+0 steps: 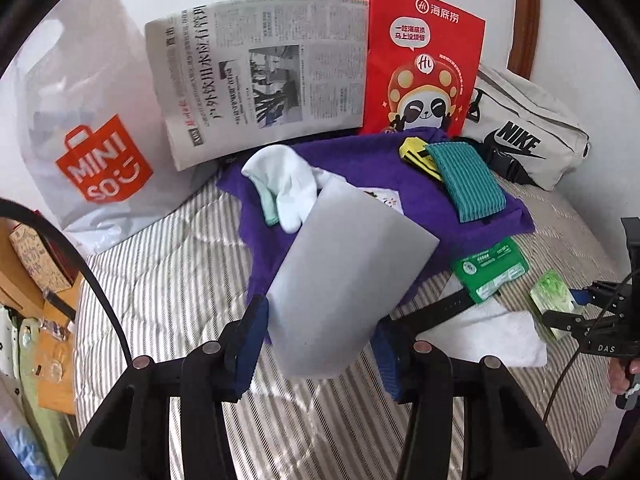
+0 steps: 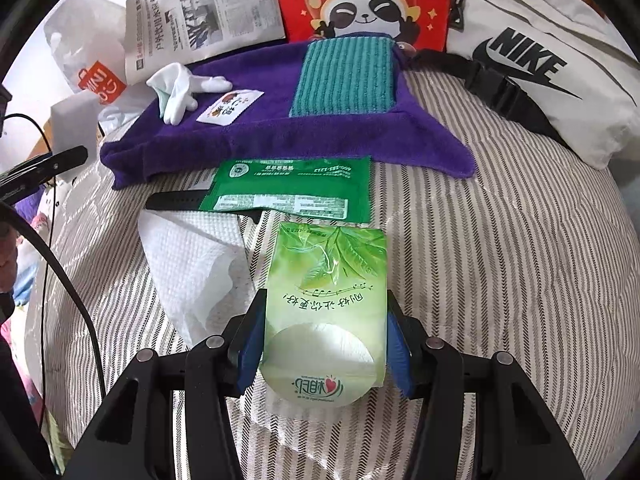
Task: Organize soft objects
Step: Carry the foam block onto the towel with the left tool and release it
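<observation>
Striped bedding [image 1: 160,280] is seen under everything in the left wrist view, with a white Miniso plastic bag [image 1: 92,152] at the far left and a folded newspaper [image 1: 260,76] propped beside it against the wall. White gloves [image 1: 288,188] are laid on the left part of a purple towel [image 1: 360,160]. A grey foam block [image 1: 344,288] is held clear of the bedding by the left gripper [image 1: 320,356], whose blue pads [image 1: 250,352] are pressed against its two sides at a part-way opening. A teal ribbed cloth [image 1: 464,180] is laid on the towel's right part, in front of a red Haidilao paper bag [image 1: 420,64]; a white Nike waist bag [image 1: 528,140] is set further right.

In the right wrist view a white paper towel [image 2: 192,268] is spread at the left, a green sachet [image 2: 288,192] lies just beyond it, and a green tissue pack [image 2: 328,312] resting on the bedding is clamped between the part-open fingers of the right gripper [image 2: 324,352]
</observation>
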`<action>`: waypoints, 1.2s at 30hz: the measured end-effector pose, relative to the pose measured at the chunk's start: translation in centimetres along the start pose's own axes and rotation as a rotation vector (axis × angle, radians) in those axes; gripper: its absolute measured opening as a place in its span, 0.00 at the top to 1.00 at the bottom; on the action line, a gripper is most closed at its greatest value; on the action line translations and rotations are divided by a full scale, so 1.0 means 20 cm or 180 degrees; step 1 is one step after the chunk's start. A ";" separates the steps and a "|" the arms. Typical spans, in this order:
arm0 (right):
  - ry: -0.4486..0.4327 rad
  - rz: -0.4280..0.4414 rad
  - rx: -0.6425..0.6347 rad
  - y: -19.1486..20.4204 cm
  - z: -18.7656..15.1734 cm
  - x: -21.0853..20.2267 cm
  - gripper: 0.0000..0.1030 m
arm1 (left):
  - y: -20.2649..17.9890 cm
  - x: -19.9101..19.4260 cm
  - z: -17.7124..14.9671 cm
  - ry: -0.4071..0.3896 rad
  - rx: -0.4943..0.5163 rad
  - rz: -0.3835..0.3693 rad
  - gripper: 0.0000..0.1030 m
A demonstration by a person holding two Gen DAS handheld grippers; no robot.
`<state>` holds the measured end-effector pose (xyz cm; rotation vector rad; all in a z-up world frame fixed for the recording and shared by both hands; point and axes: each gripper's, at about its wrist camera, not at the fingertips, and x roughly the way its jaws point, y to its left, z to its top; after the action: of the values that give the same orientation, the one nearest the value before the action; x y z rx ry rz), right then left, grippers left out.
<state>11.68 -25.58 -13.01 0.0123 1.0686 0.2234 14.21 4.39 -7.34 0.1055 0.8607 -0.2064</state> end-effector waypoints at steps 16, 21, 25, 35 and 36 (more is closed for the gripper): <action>0.0017 0.0070 0.0065 -0.06 0.03 0.02 0.49 | -0.04 0.18 0.24 0.0072 0.0060 -0.0022 0.54; 0.0039 0.0093 0.0069 -0.06 0.05 0.03 0.49 | -0.05 0.22 0.28 0.0091 0.0109 -0.0003 0.54; 0.0064 0.0115 0.0057 -0.06 0.06 0.05 0.49 | -0.05 0.25 0.32 0.0113 0.0124 -0.0004 0.54; 0.0093 0.0128 0.0016 -0.06 0.08 0.07 0.49 | -0.01 0.41 0.38 0.0266 0.0141 0.0070 0.54; 0.0095 0.0130 0.0008 -0.06 0.08 0.07 0.49 | 0.00 0.43 0.38 0.0289 0.0146 0.0086 0.54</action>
<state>13.85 -26.26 -13.55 0.0330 1.0991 0.2596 25.40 1.80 -8.96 0.1703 0.9446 -0.1972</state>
